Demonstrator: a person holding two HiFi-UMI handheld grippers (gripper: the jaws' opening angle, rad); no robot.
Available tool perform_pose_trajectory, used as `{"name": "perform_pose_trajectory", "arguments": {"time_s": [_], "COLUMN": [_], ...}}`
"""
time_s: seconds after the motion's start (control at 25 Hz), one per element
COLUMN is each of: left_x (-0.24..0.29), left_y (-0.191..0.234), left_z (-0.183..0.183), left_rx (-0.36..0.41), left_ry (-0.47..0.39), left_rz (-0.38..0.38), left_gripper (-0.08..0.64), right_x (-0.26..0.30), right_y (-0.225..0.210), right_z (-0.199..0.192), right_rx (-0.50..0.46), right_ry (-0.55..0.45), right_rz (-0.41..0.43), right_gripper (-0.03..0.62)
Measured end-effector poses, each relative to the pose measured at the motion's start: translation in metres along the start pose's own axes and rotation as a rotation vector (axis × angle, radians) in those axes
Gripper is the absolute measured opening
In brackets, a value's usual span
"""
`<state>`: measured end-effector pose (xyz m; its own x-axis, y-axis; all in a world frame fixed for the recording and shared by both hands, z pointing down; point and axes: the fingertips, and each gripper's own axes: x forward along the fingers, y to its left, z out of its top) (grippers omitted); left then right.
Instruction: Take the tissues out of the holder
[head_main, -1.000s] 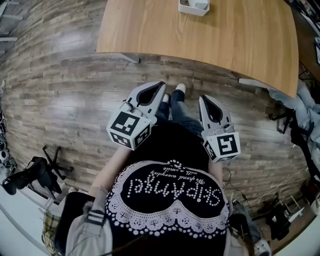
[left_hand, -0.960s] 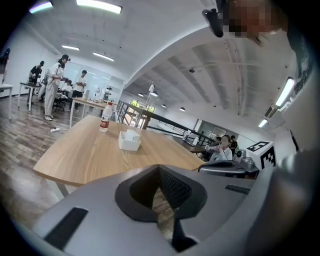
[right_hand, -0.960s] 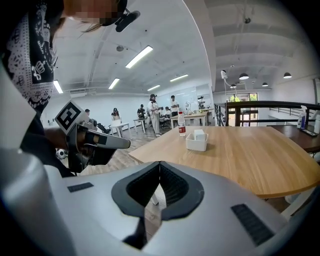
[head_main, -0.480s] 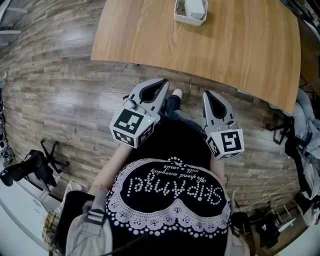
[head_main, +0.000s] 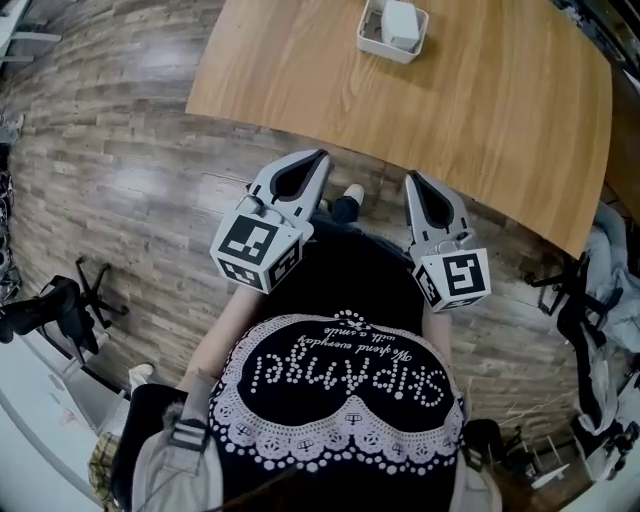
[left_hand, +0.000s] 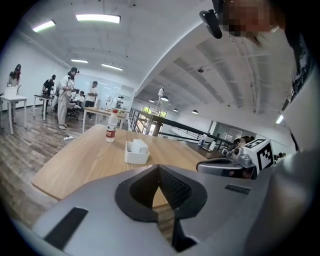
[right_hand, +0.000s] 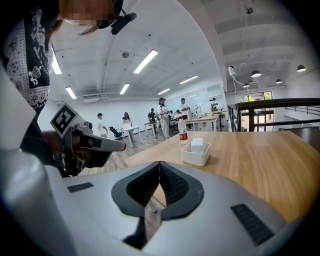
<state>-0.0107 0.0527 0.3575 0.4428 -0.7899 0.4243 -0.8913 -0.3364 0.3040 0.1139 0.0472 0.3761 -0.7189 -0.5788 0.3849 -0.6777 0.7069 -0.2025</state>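
Observation:
A white holder (head_main: 391, 29) with a white tissue pack (head_main: 400, 17) upright in it stands far out on the wooden table (head_main: 500, 90). It also shows in the left gripper view as the holder (left_hand: 136, 154) and in the right gripper view as the holder (right_hand: 194, 154). Both grippers hang in front of the person's body, short of the table's near edge and well away from the holder. My left gripper (head_main: 317, 160) is shut and holds nothing. So is my right gripper (head_main: 411, 181), beside it.
A plastic bottle with a red label (left_hand: 111, 128) stands on the table beyond the holder. Wooden floor lies under the grippers. A chair base (head_main: 60, 305) sits at the left and cloth hangs off the table's right end (head_main: 615, 250). People stand at distant desks (left_hand: 67, 97).
The view has shifted so that more of the table and the whole holder show. Both grippers have edged a little forward toward the table edge, still shut.

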Motion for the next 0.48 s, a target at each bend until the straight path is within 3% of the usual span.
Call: {"name": "perform_pose_trajectory", "arguments": {"time_s": [0.48], "left_x": [0.0070], "left_y": [-0.0078], "left_z": [0.0049], "left_rx": [-0.031], "left_ry": [-0.005], "left_rz": [-0.037], "left_gripper": [0.006], "right_x": [-0.0064], "right_y": [-0.0097], "right_z": [-0.0019], "right_rx": [0.004], "right_ry": [0.016], "right_rz": [-0.041], "right_gripper": [0.009]}}
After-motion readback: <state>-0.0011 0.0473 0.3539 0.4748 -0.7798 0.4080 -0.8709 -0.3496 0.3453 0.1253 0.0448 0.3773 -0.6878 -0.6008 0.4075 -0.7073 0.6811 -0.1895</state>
